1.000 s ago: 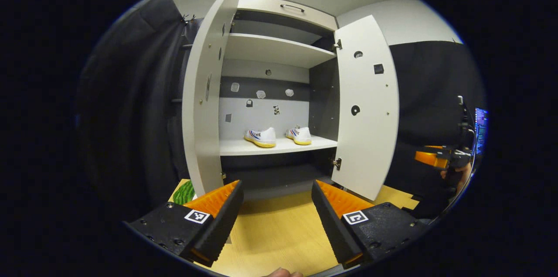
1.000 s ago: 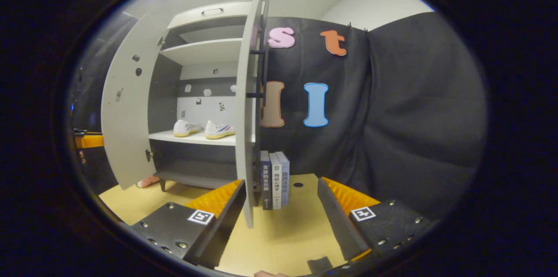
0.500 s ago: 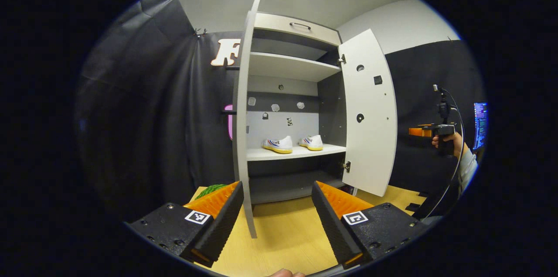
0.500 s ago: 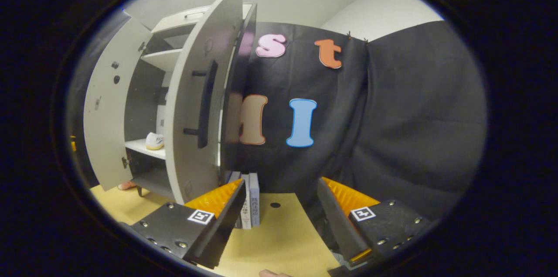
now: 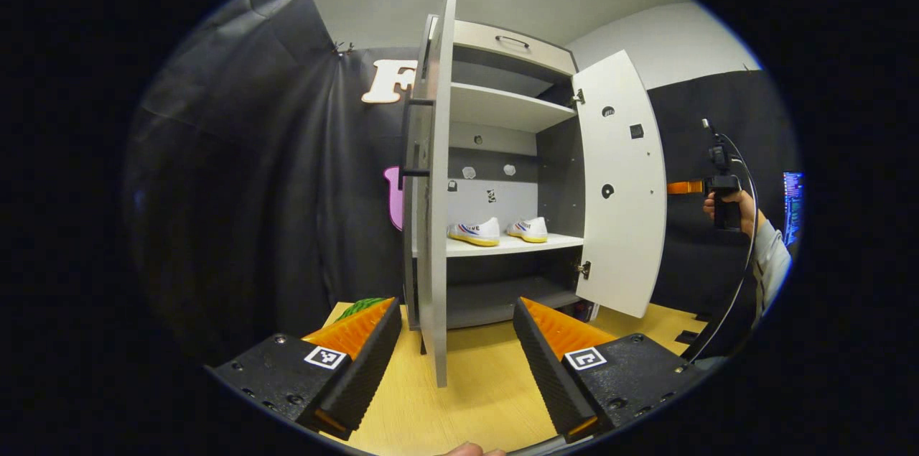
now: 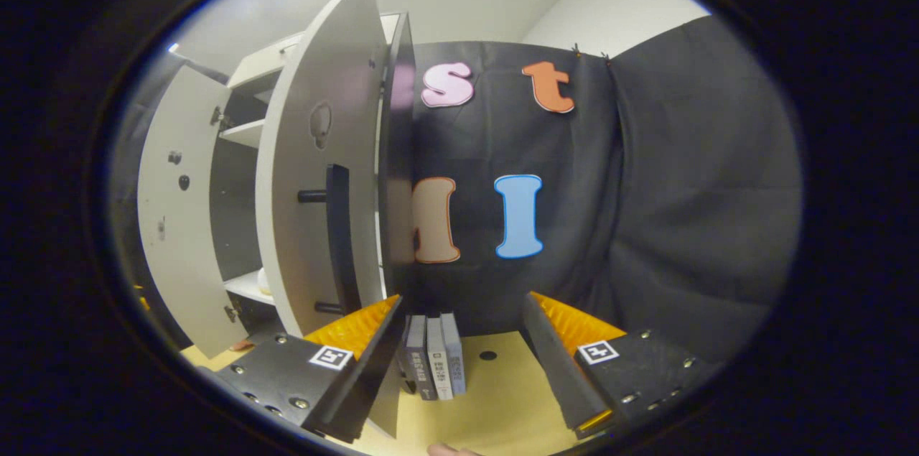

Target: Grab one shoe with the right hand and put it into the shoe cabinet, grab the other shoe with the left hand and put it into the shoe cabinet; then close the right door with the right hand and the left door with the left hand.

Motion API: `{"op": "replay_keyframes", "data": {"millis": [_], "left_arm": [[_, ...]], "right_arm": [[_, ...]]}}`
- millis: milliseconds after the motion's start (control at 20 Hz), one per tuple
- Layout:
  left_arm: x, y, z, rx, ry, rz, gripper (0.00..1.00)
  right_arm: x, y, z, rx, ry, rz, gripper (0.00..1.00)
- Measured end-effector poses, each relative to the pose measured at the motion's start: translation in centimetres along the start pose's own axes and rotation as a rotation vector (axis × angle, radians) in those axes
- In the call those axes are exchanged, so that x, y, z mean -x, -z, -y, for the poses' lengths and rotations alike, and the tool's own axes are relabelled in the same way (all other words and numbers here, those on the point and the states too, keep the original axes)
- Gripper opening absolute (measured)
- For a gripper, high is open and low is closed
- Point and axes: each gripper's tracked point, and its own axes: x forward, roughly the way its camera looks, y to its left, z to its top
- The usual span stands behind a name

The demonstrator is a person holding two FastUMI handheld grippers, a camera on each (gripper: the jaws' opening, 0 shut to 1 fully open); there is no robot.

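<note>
The shoe cabinet (image 5: 502, 105) stands with both doors swung out. Two white shoes with yellow soles, one (image 5: 475, 231) and the other (image 5: 528, 228), sit side by side on its middle shelf. In the left gripper view the left door (image 5: 433, 212) shows edge-on, just ahead of my open left gripper (image 5: 456, 341). The right door (image 5: 622, 183) shows its inner face, and beyond it a hand holds the right gripper (image 5: 686, 187). In the right gripper view my open right gripper (image 6: 463, 348) faces the right door's outer face (image 6: 316, 154) and black handle (image 6: 339, 240); its left finger is close to the door's lower edge.
Three books (image 6: 434, 364) stand upright on the yellow floor (image 6: 495, 406) beside the cabinet, straight ahead of the right gripper. A green striped object (image 5: 359, 308) lies on the floor left of the cabinet. Black cloth walls close in both sides. A closed drawer (image 5: 506, 48) tops the cabinet.
The left gripper has shifted left, so the left door now shows edge-on instead of its inner face. The right gripper has gone round to the outside of the right door and come closer.
</note>
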Motion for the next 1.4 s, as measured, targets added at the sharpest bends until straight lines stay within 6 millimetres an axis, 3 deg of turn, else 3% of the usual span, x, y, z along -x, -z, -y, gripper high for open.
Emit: {"op": "replay_keyframes", "data": {"millis": [200,250,450,500,550,750,1100,1400], "left_arm": [[0.4,0.2,-1.7,0.028,-0.038,0.004,0.95],[0.4,0.3,-1.9,0.035,-0.039,0.004,0.95],[0.5,1.1,-2.4,0.049,-0.053,-0.012,0.95],[0.5,1.2,-2.4,0.055,-0.053,-0.017,0.91],[0.5,1.4,-2.2,0.060,-0.046,-0.024,0.95],[0.8,1.1,-2.6,0.075,-0.065,-0.004,0.95],[0.1,0.7,-4.0,0.074,-0.116,-0.005,0.95],[0.8,0.8,-6.8,0.056,-0.170,-0.035,0.95]], "right_arm": [[-0.6,0.4,-3.1,0.037,-0.033,-0.013,0.99],[0.4,0.0,-3.0,0.059,-0.021,0.003,0.92],[0.5,-0.1,-4.1,0.051,-0.004,0.014,0.94],[0.6,0.0,-4.5,0.042,-0.008,0.013,0.93],[0.7,0.1,-4.9,0.038,-0.013,0.015,0.91],[1.2,0.0,-6.7,0.047,-0.006,0.030,0.94],[1.0,0.4,-13.8,0.032,-0.081,0.050,0.94],[0.4,1.9,-18.8,-0.034,-0.174,0.053,0.93]]}}
